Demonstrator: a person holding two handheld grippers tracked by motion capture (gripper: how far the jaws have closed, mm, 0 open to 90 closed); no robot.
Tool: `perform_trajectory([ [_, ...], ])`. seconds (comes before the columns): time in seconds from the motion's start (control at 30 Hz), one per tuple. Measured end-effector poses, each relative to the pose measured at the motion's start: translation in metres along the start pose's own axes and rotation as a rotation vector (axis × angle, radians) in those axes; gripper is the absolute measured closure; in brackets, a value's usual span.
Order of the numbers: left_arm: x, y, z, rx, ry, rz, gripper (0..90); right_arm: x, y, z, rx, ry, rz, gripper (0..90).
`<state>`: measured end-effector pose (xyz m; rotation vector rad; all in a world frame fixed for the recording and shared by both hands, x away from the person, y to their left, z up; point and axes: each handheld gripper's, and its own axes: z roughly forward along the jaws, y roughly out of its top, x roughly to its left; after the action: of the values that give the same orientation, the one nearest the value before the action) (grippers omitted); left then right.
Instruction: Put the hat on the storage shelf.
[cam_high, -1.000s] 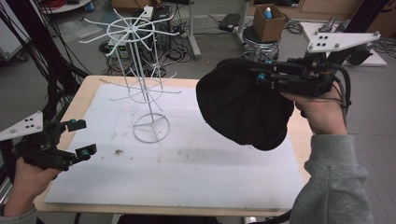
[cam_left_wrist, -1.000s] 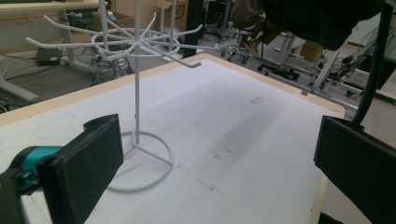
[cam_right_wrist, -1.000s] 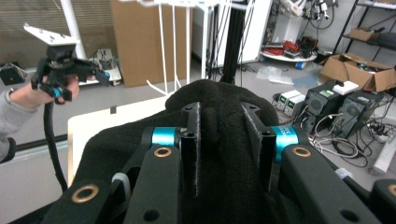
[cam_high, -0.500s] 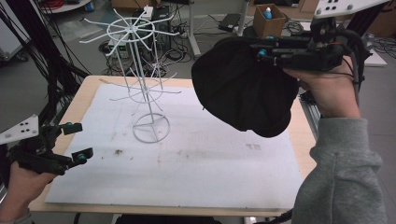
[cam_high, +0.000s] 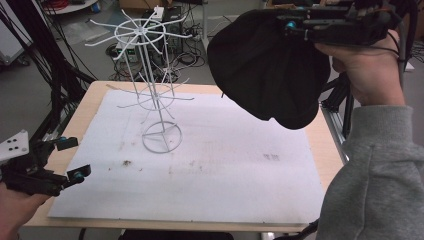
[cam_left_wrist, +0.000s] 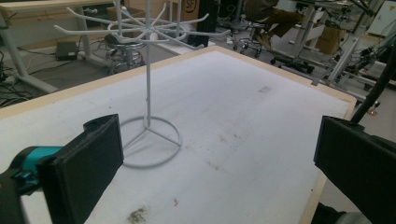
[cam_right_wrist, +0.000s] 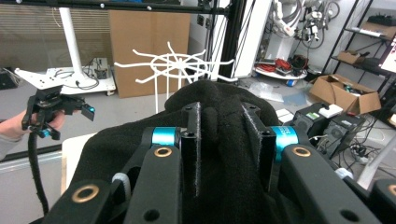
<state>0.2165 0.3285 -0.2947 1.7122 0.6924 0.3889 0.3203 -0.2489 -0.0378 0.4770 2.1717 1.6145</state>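
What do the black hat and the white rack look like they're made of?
Black hat: soft matte fabric, perhaps knit or fleece; it sags and bunches in the right hand-held gripper. White rack: thin wire, likely metal coated white, with slim straight prongs and a ring base.

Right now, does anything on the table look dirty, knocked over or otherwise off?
Only small things: the white mat has brownish smudges and crumbs near the wire rack's base. The rack stands upright, and the black hat hangs clamped in the right gripper.
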Motion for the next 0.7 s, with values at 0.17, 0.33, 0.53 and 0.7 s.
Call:
perform_trajectory([
  [0.17, -0.001, -0.001, -0.005, -0.001, 0.009, 0.000, 1.8, -0.001, 0.008, 0.007, -0.001, -0.002, -0.008, 71.8],
  [0.33, -0.001, -0.001, -0.009, -0.004, 0.017, -0.001, 1.8, 0.000, 0.022, 0.017, -0.010, 0.001, -0.016, 71.8],
  [0.53, -0.002, -0.002, -0.015, -0.007, 0.027, -0.004, 1.8, 0.001, 0.035, 0.026, -0.021, 0.016, -0.037, 71.9],
  [0.7, -0.002, -0.004, -0.020, -0.010, 0.041, -0.009, 1.8, 0.001, 0.046, 0.043, -0.030, 0.031, -0.039, 71.9],
])
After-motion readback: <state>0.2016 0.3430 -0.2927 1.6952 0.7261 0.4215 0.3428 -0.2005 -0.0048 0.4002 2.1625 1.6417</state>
